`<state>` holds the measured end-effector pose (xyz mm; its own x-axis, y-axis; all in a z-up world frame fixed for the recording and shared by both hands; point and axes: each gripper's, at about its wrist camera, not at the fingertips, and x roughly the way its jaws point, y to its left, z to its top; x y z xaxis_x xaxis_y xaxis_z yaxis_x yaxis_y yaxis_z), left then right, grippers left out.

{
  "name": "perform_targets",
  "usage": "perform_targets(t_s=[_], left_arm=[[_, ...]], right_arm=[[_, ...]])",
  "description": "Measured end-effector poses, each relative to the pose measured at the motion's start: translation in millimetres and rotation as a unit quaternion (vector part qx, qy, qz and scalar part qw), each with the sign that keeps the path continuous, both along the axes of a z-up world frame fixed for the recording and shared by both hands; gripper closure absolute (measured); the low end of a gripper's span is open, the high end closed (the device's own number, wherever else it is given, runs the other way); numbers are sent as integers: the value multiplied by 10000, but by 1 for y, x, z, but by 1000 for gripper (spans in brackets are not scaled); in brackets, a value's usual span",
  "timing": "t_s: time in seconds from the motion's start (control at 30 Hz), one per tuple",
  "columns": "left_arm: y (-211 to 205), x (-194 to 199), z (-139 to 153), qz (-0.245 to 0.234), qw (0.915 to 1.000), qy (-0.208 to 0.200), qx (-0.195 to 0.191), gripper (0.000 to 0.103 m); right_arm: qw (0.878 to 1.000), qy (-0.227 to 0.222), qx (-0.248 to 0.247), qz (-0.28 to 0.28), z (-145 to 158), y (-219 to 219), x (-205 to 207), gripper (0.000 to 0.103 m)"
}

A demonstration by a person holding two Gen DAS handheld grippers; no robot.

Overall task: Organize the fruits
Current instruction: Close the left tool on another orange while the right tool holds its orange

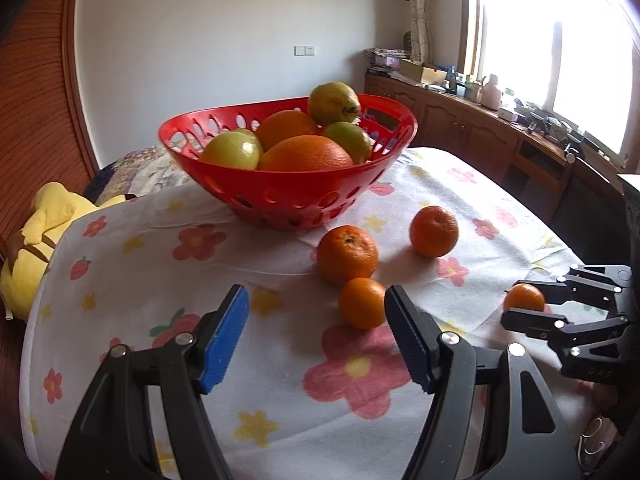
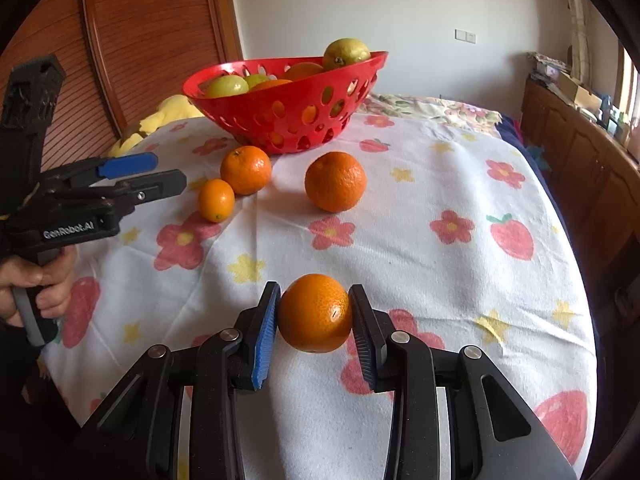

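Four loose oranges (image 2: pixel 335 181) — one red basket (image 2: pixel 256 120) — two grippers (image 2: pixel 314 334).

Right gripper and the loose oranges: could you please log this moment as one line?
right gripper: shut on orange | left gripper: open, empty | three oranges loose on cloth | basket: holds fruit

A white cloth (image 2: pixel 400 216) printed with pink flowers, yellow stars and strawberries covers the surface, a yellow plush toy (image 1: pixel 36 240) slumps off its far left edge, and beyond the right edge a wooden cabinet (image 1: pixel 472 128) carries clutter under a bright window (image 1: pixel 552 48).
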<state>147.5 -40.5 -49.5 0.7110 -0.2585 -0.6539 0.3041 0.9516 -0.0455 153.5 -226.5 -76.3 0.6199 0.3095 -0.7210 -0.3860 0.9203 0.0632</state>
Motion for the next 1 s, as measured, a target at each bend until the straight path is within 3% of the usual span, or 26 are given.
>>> perform_targets(t_s=[0.3, 0.67, 1.0], left_arm=[[-28, 9, -3, -259, 9992, 177, 260, 34], [-26, 21, -14, -356, 9979, 536, 17, 52], [-31, 22, -25, -428, 9966, 692, 103, 61]], right_arm=[[9999, 7, 130, -49, -2, -5, 0, 68], [9999, -2, 133, -23, -3, -4, 1, 68], [9999, -13, 108, -21, -4, -3, 0, 68]])
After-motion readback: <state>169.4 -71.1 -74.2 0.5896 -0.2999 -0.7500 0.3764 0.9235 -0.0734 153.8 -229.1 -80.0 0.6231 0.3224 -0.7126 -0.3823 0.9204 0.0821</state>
